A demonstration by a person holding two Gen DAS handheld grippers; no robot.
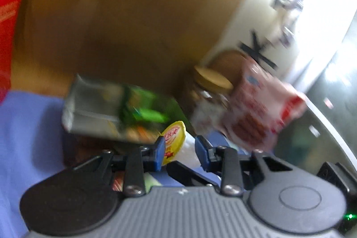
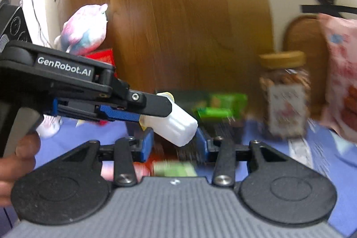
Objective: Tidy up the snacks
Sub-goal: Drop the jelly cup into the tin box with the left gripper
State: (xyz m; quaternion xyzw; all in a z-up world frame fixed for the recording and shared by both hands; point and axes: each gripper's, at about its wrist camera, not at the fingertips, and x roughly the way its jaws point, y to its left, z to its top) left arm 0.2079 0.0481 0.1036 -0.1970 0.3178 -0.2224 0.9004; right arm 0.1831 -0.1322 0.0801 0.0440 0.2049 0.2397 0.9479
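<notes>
My left gripper [image 1: 180, 148] is shut on a small white cup with a yellow lid [image 1: 173, 139], held between its blue pads. In the right wrist view the same left gripper [image 2: 154, 112] comes in from the left, with the white cup [image 2: 174, 126] sticking out of its jaws and tilted down to the right. My right gripper [image 2: 175, 142] stands open just below and behind that cup, and its pads press on nothing. A blurred green snack box [image 1: 116, 108] [image 2: 221, 106] lies on the blue cloth [image 1: 29, 126] beyond both grippers.
A jar with a gold lid [image 2: 283, 99] and a pink snack bag [image 2: 341, 81] stand at the right. A wooden board [image 2: 178, 26] leans at the back. A red box [image 2: 102, 57] and a plush toy [image 2: 84, 30] sit at the left. A person's hand [image 2: 17, 162] grips the left handle.
</notes>
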